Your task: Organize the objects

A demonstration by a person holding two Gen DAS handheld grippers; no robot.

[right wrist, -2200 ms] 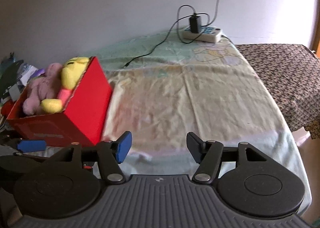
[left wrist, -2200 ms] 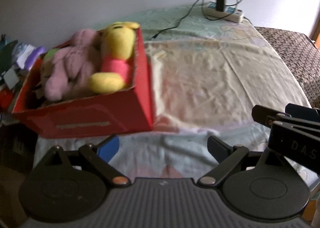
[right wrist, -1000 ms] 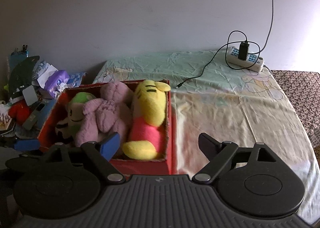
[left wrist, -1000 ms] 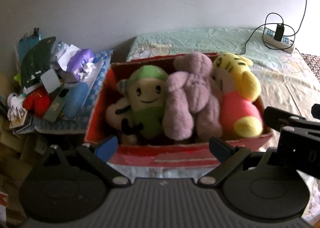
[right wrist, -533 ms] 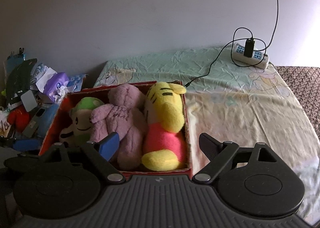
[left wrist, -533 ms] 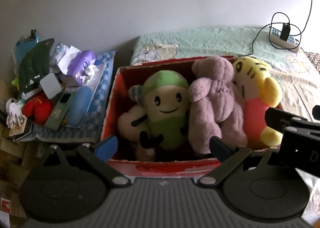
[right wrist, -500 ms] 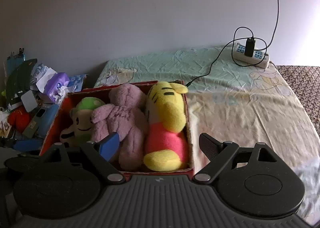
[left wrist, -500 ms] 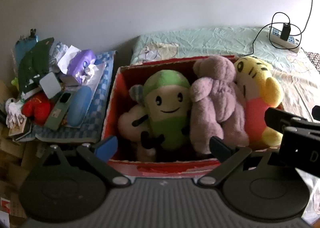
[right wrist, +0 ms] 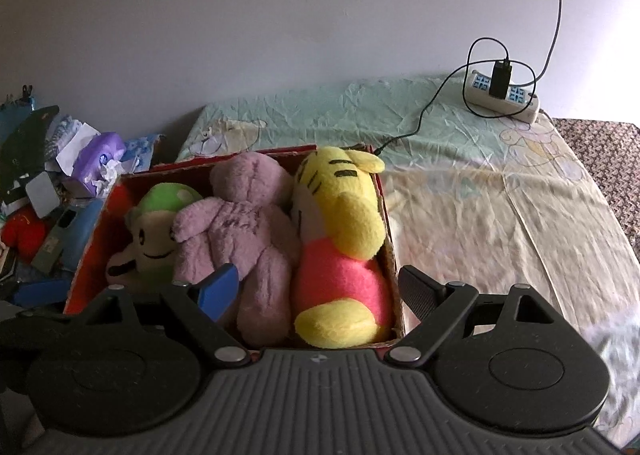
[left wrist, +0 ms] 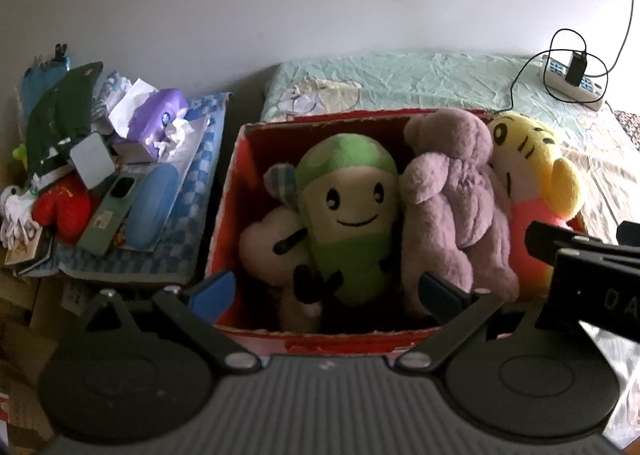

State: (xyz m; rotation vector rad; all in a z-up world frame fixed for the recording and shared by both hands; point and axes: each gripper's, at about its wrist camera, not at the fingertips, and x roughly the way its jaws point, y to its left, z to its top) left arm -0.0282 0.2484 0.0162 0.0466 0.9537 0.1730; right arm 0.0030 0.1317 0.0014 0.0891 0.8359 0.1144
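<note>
Box: while both grippers hovered, the red box (left wrist: 224, 215) of plush toys (right wrist: 248, 231) lay just ahead.
Left gripper (left wrist: 324, 291): fingers spread, empty.
Right gripper (right wrist: 318, 291): fingers spread, empty.
Around: bed (right wrist: 500, 207), clutter (left wrist: 100, 167) left.

plush toys (left wrist: 348, 215) in box (left wrist: 232, 191), clutter (left wrist: 100, 175) left
</note>
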